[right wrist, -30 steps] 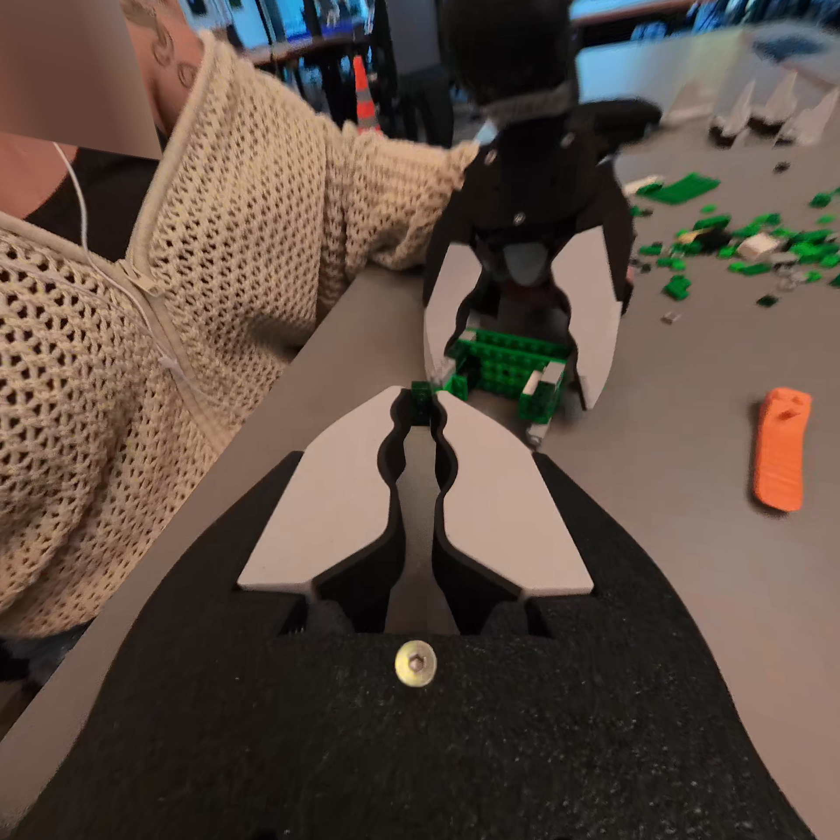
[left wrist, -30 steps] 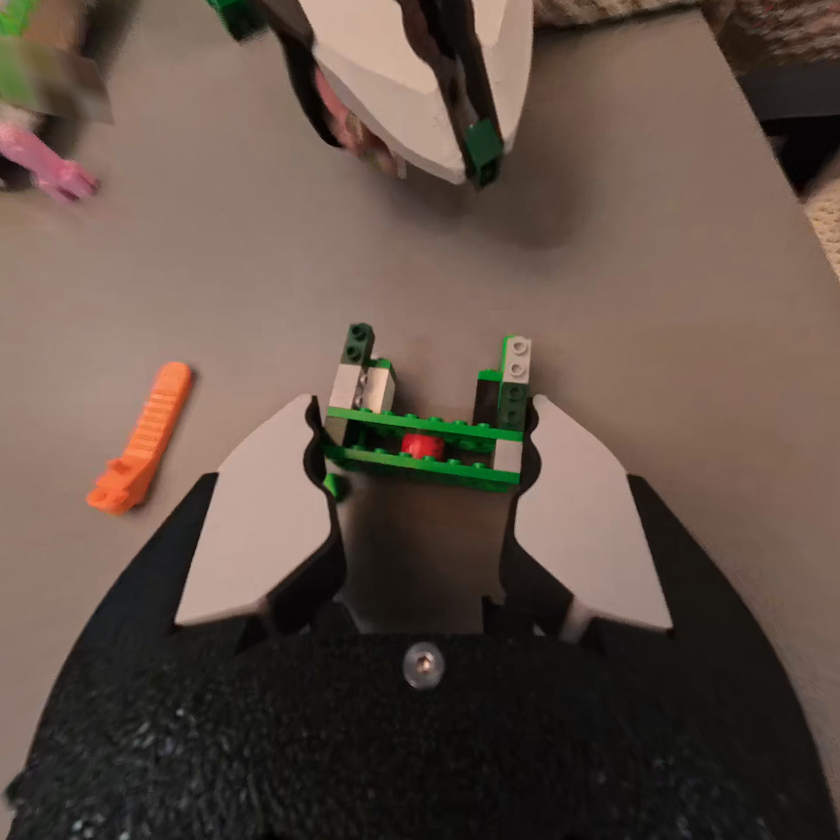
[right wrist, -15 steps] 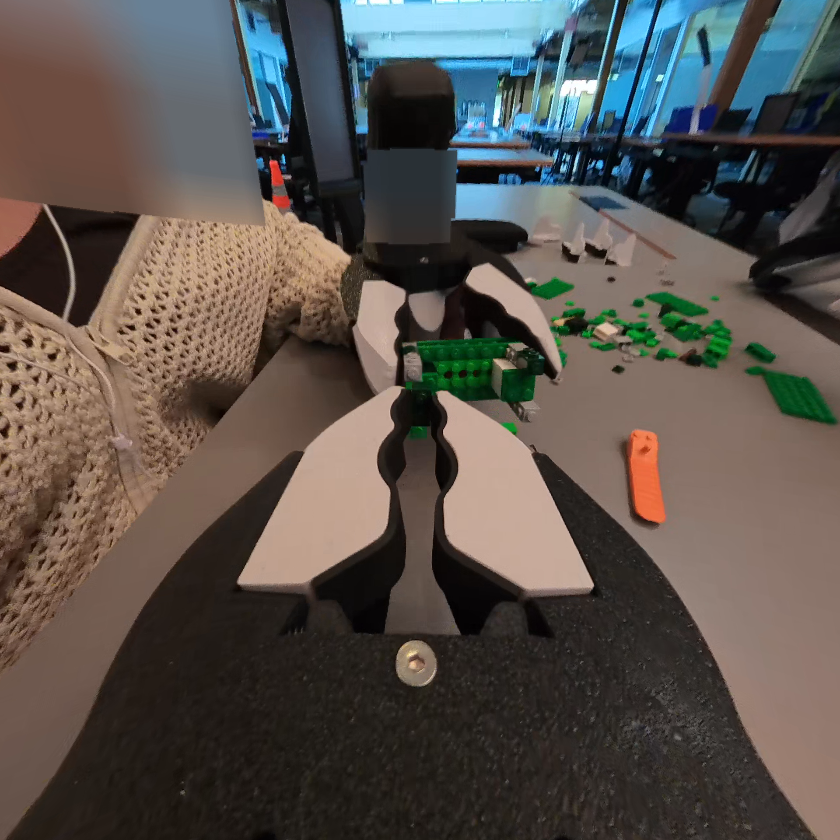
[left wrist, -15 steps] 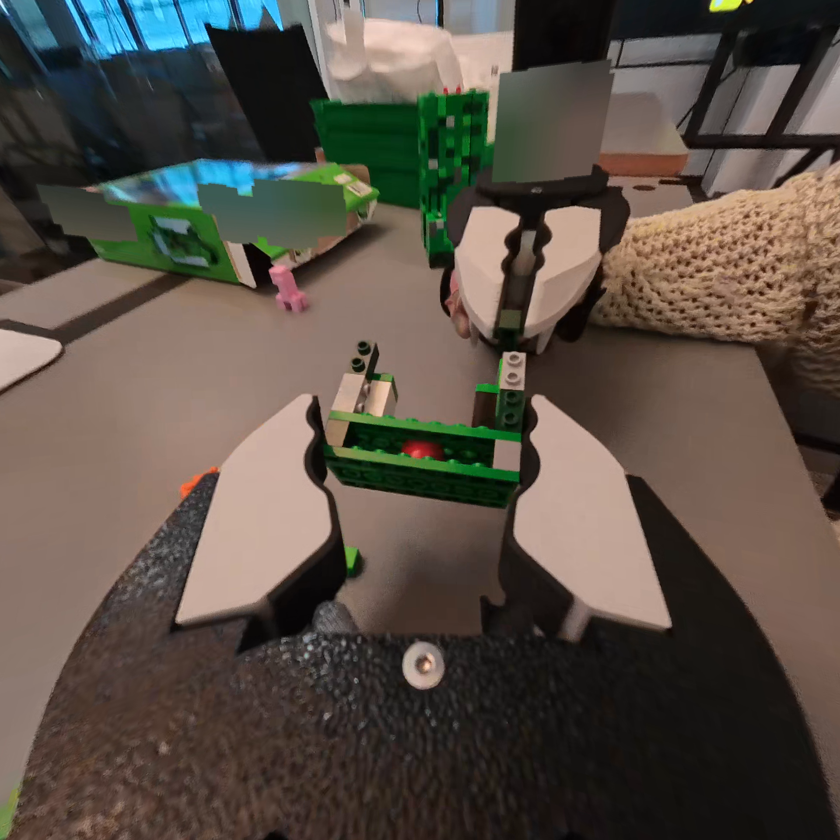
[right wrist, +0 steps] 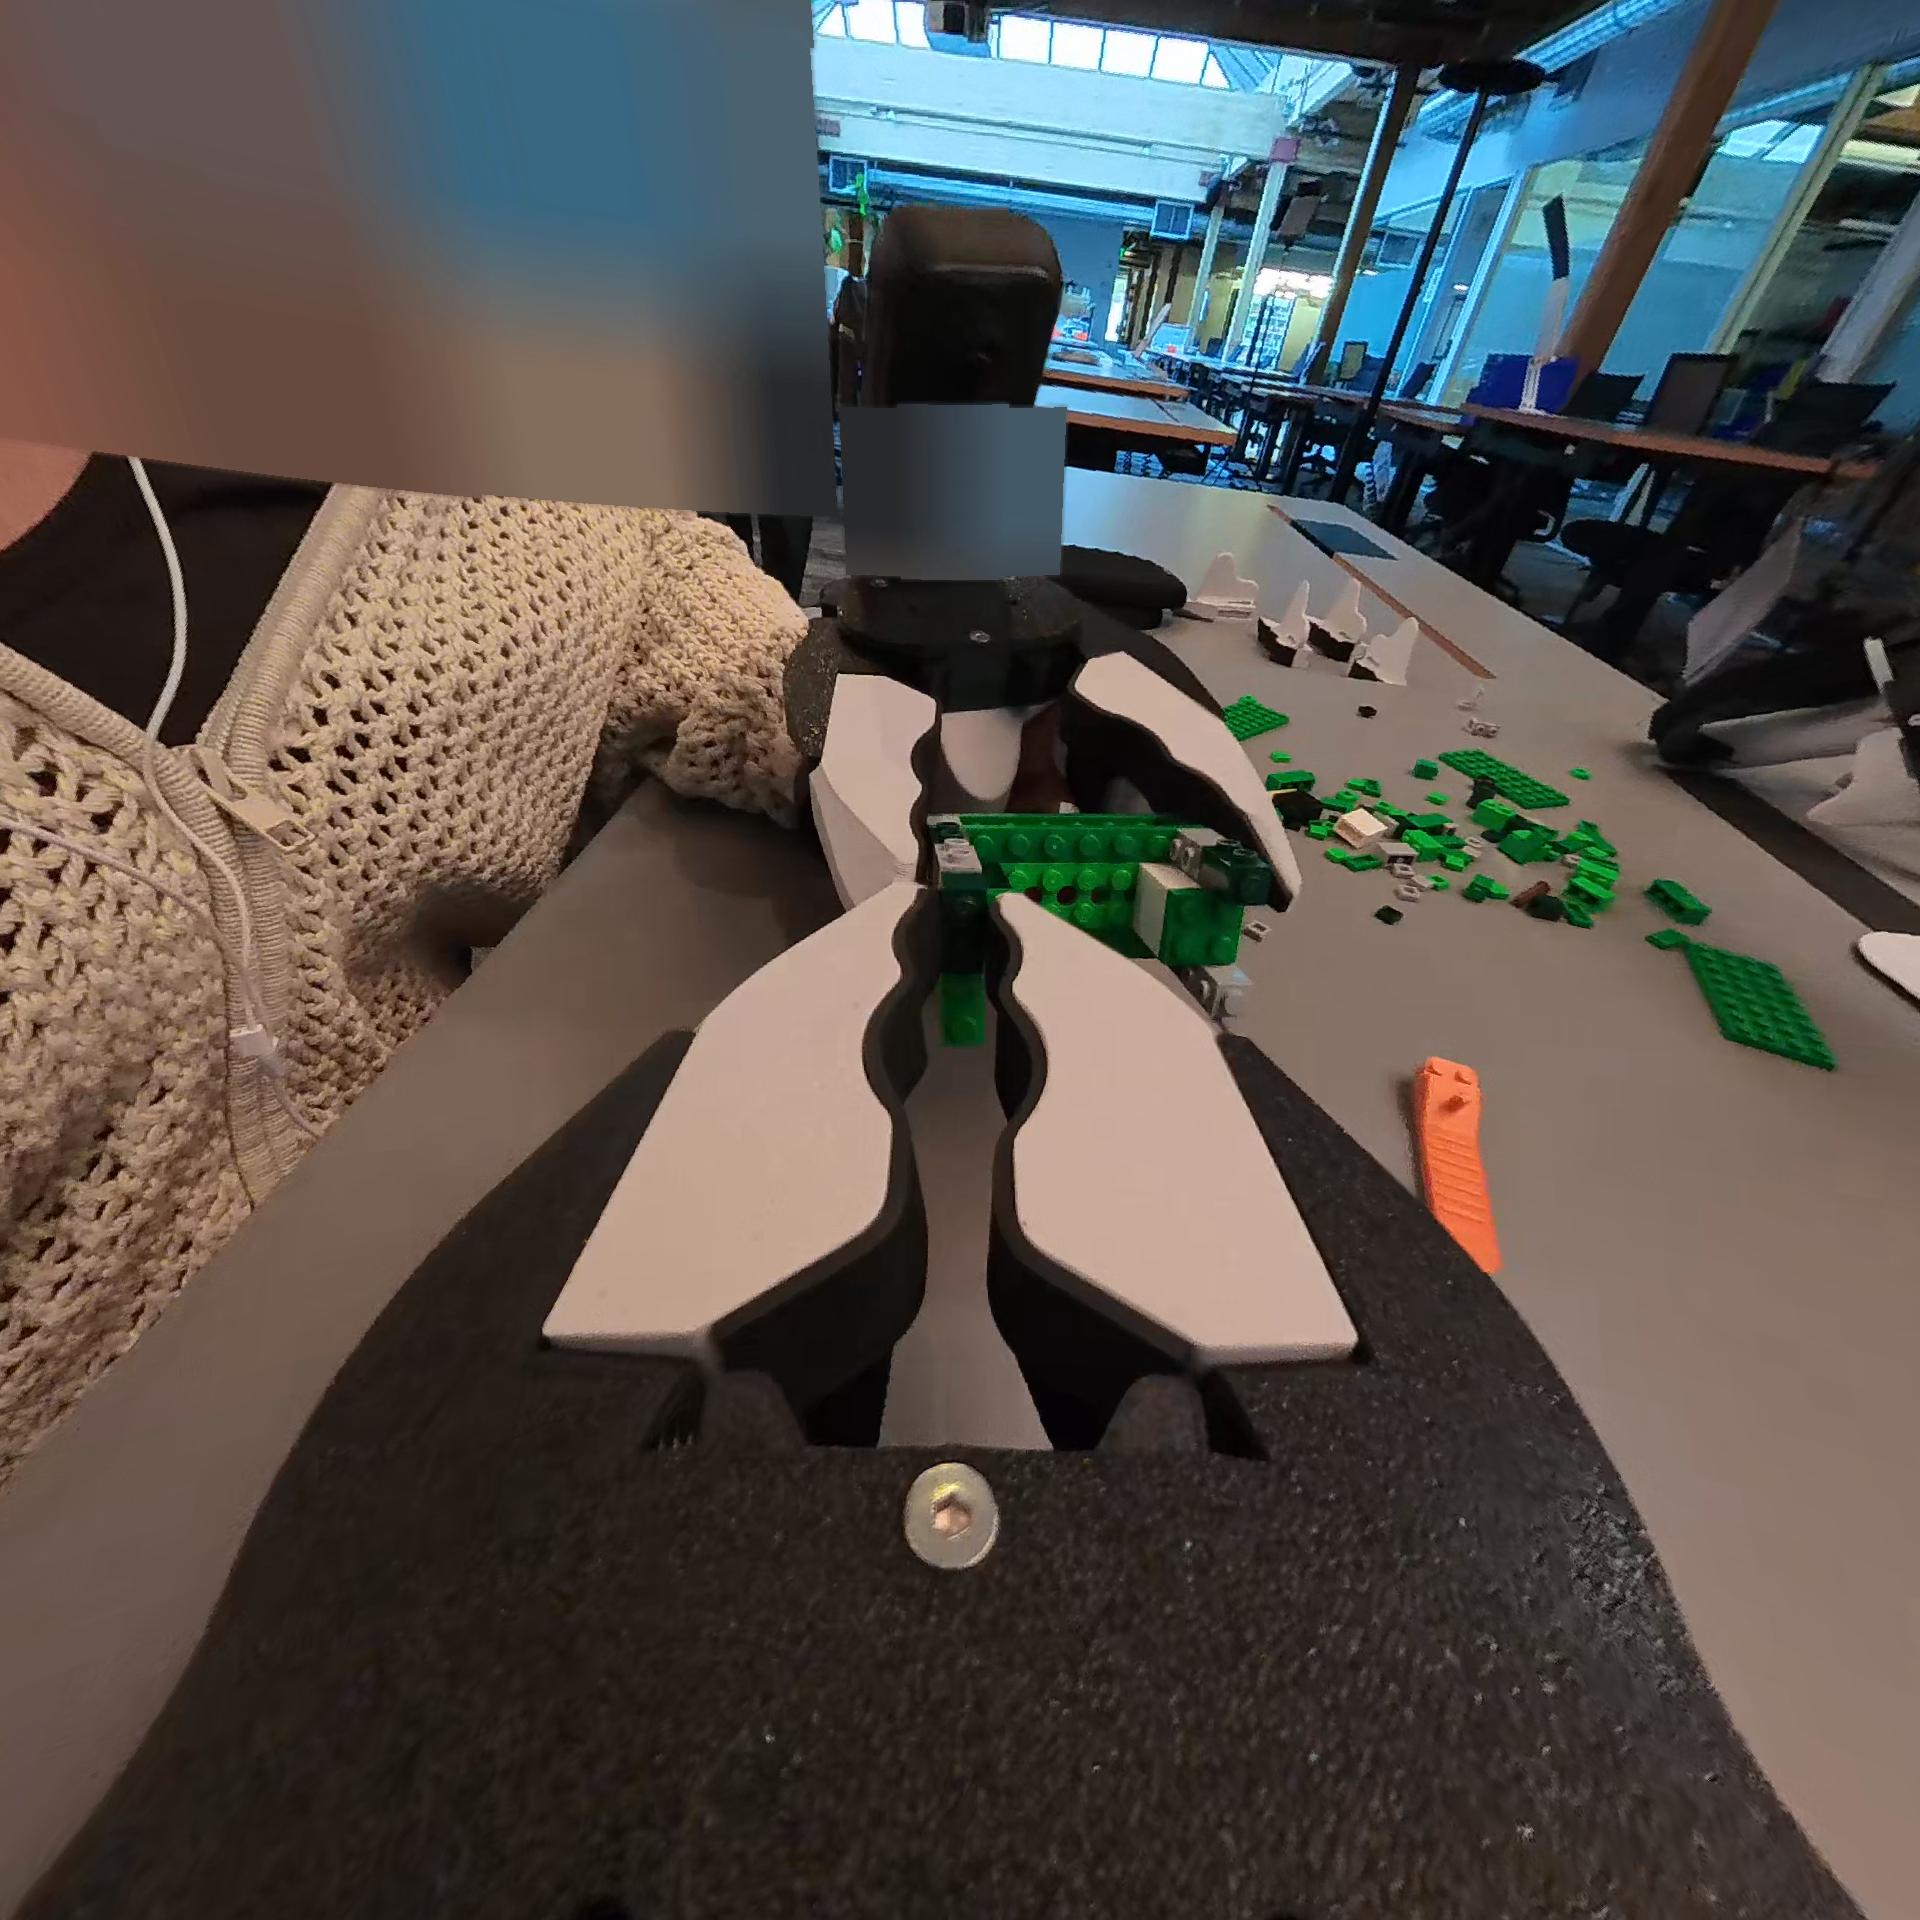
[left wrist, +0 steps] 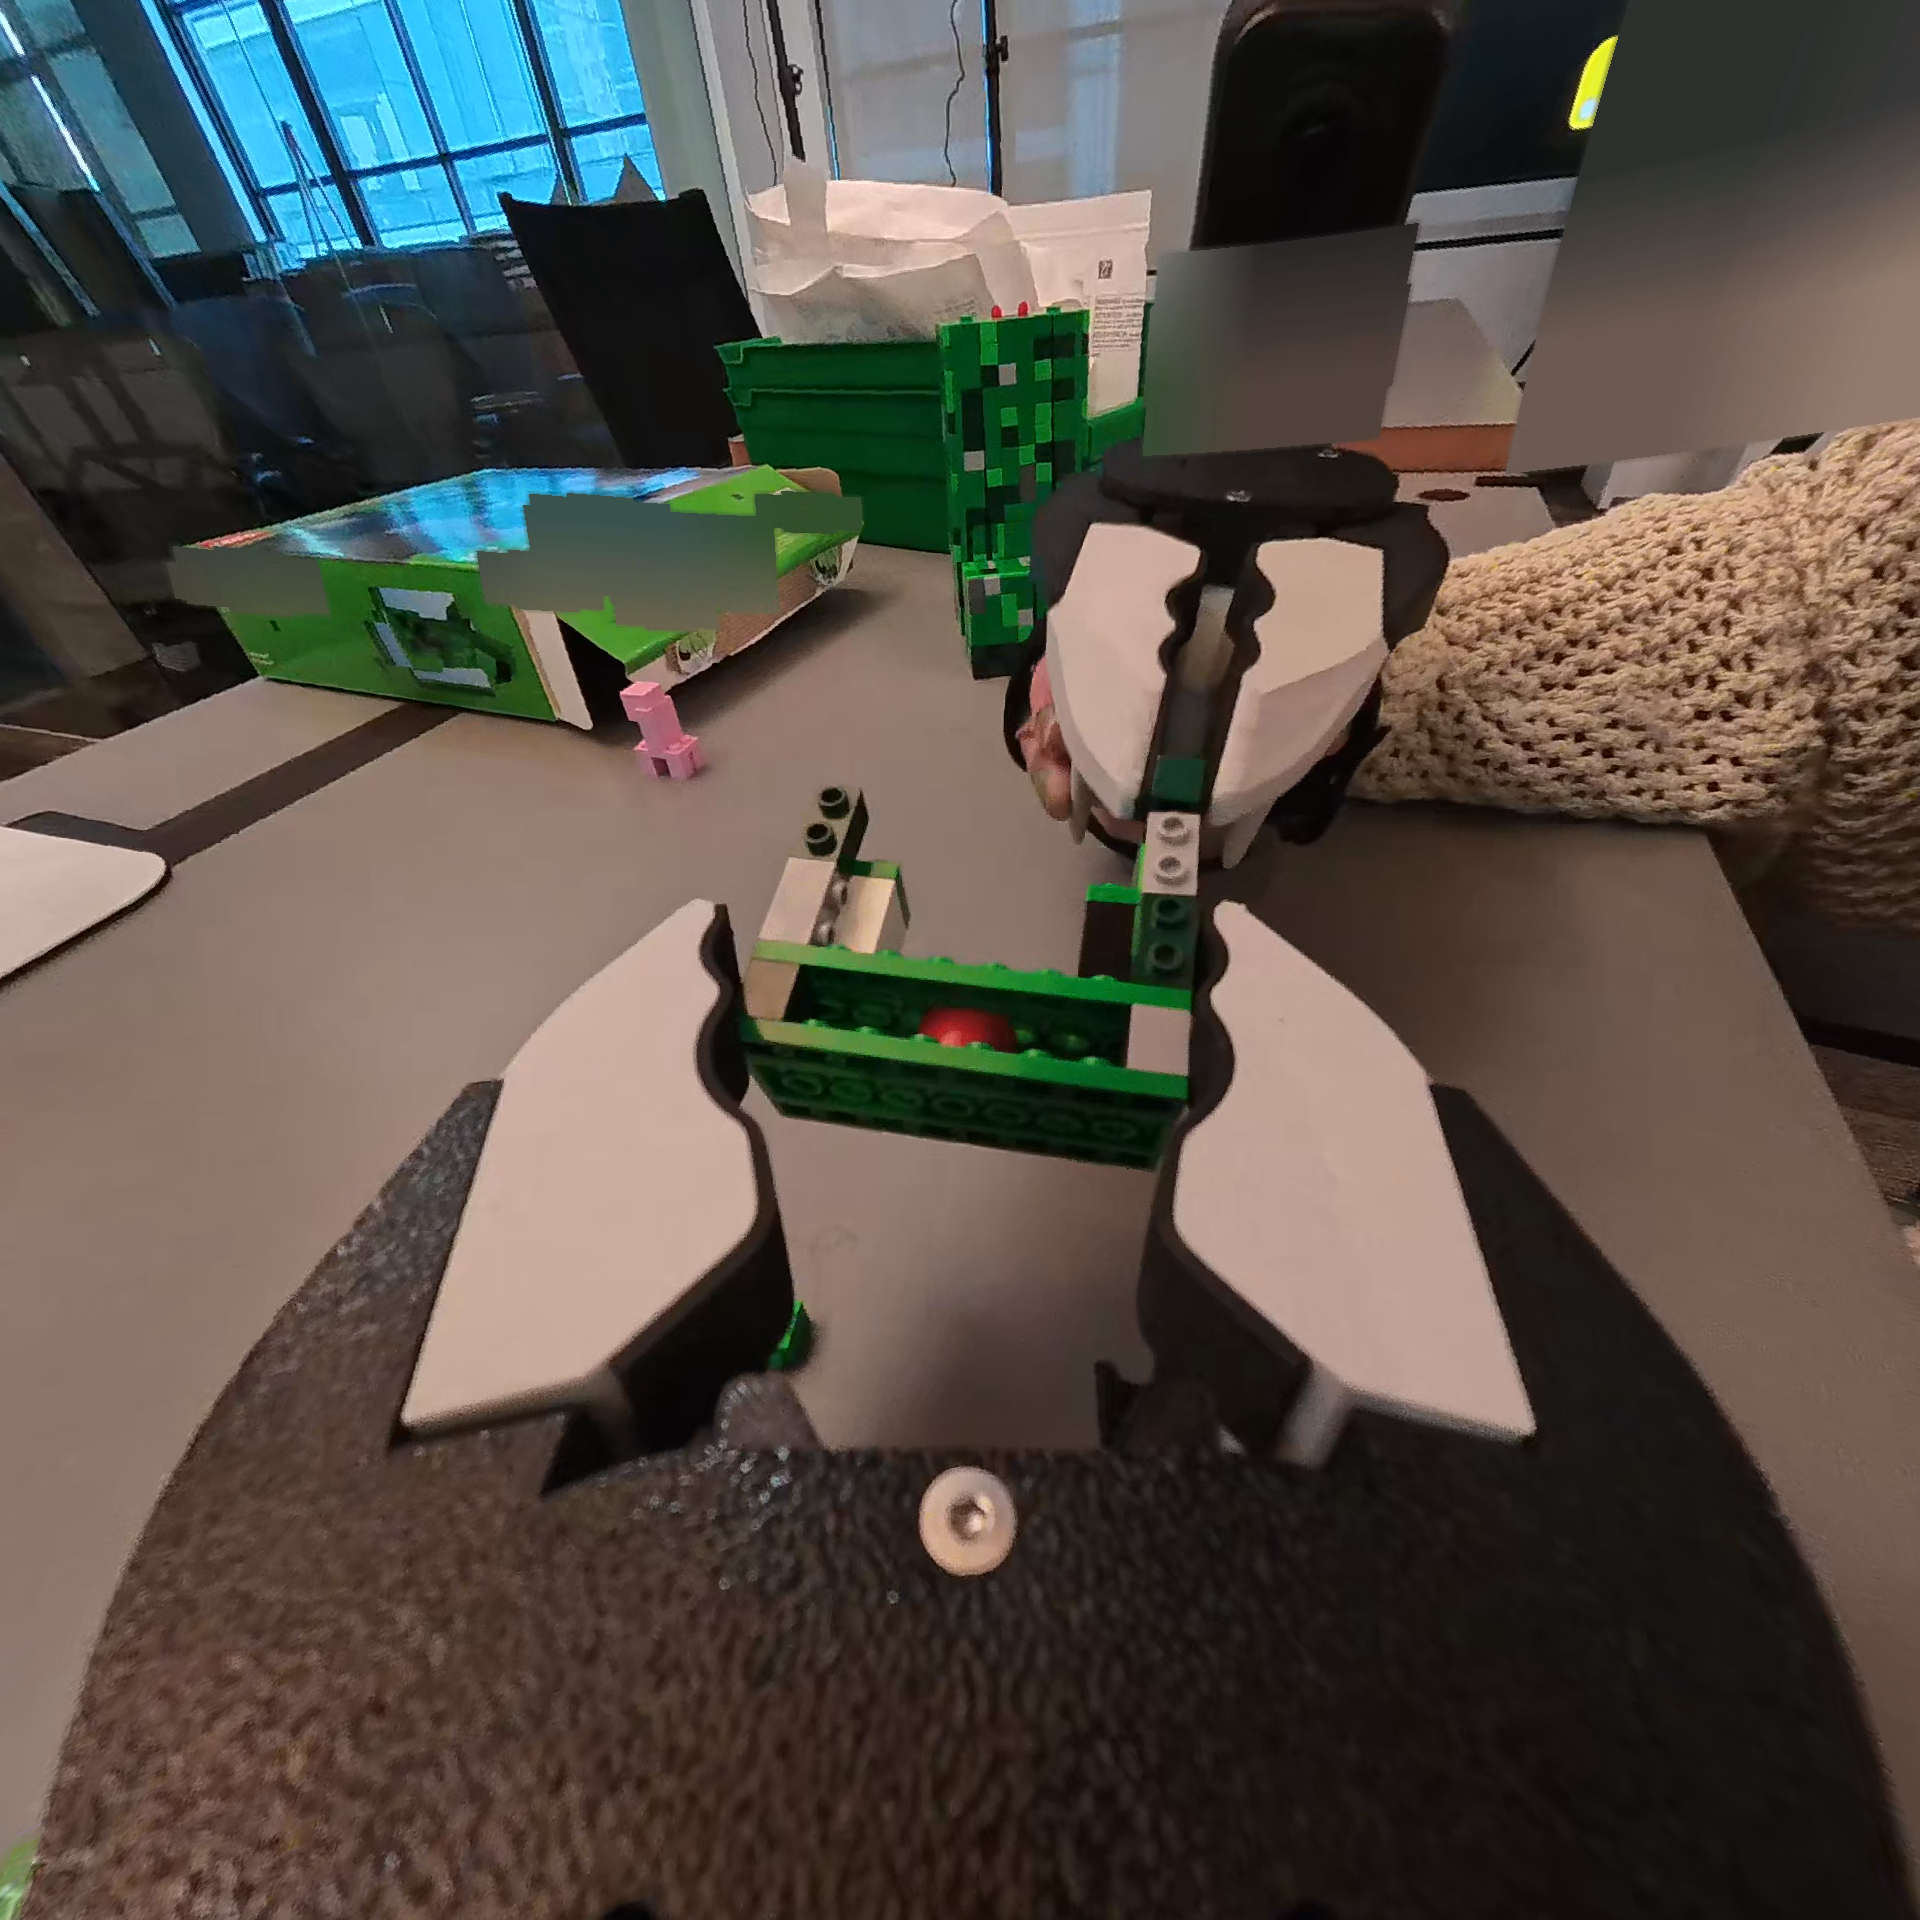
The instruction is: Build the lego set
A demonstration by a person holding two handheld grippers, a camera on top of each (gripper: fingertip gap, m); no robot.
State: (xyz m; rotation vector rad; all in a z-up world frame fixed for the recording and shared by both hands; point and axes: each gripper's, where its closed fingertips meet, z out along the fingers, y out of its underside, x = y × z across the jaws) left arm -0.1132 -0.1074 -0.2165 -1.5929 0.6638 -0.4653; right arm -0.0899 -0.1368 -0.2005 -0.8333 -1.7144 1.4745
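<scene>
Left gripper [left wrist: 966, 1029] clamps the green-and-grey brick lego assembly [left wrist: 961, 1039] mid-frame; right gripper [right wrist: 951, 904] pinches a small dark-green brick [right wrist: 961, 935] against its post.

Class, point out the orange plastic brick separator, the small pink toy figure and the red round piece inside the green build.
Orange plastic brick separator [right wrist: 1455, 1164], right wrist view, ribbed middle.
Small pink toy figure [left wrist: 658, 730], left wrist view, body.
Red round piece [left wrist: 966, 1029], left wrist view, top.
</scene>
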